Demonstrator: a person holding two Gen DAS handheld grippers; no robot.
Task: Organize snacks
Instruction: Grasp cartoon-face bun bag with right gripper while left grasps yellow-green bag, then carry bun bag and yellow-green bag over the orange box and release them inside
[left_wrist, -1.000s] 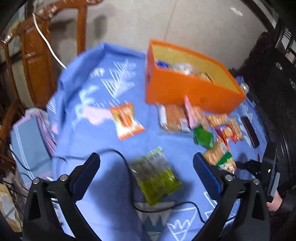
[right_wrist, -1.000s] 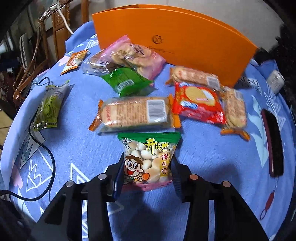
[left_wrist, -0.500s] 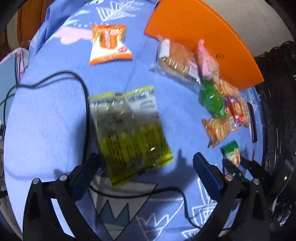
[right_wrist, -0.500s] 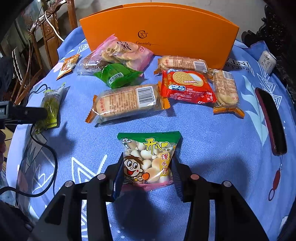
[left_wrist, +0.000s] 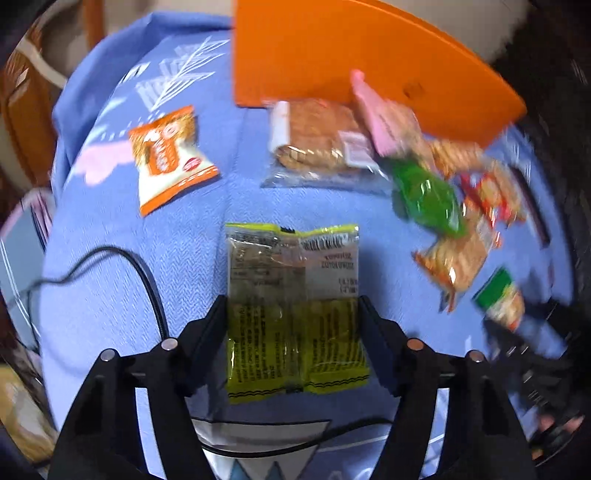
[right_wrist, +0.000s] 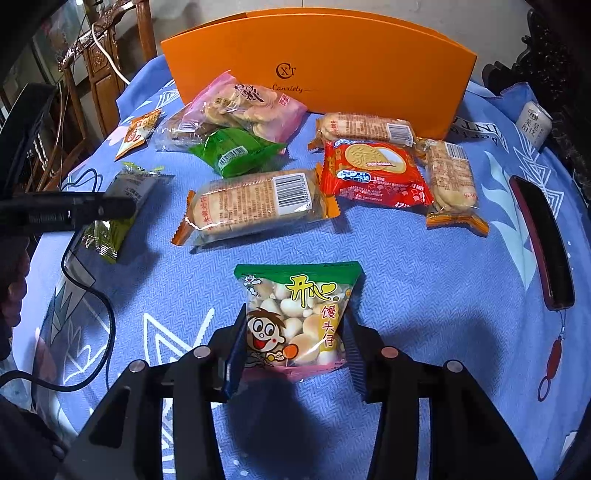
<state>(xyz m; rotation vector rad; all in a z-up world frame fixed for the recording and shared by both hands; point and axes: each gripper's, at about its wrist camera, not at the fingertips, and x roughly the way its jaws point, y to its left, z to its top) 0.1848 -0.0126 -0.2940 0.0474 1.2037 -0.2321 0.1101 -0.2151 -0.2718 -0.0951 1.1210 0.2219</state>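
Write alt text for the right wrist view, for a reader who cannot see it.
The right gripper has its jaws closed on a green-topped bag of white puffed snacks above a blue tablecloth. Beyond lie several biscuit packets and an upright orange box.

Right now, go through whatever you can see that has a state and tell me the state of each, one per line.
left gripper: fingers against both sides of the yellow-green packet, which lies flat on the cloth.
right gripper: shut on the bun snack bag.
orange box: upright; contents hidden.
red biscuit pack: sealed, lying flat.
green packet: sealed, resting partly on neighbouring packs.
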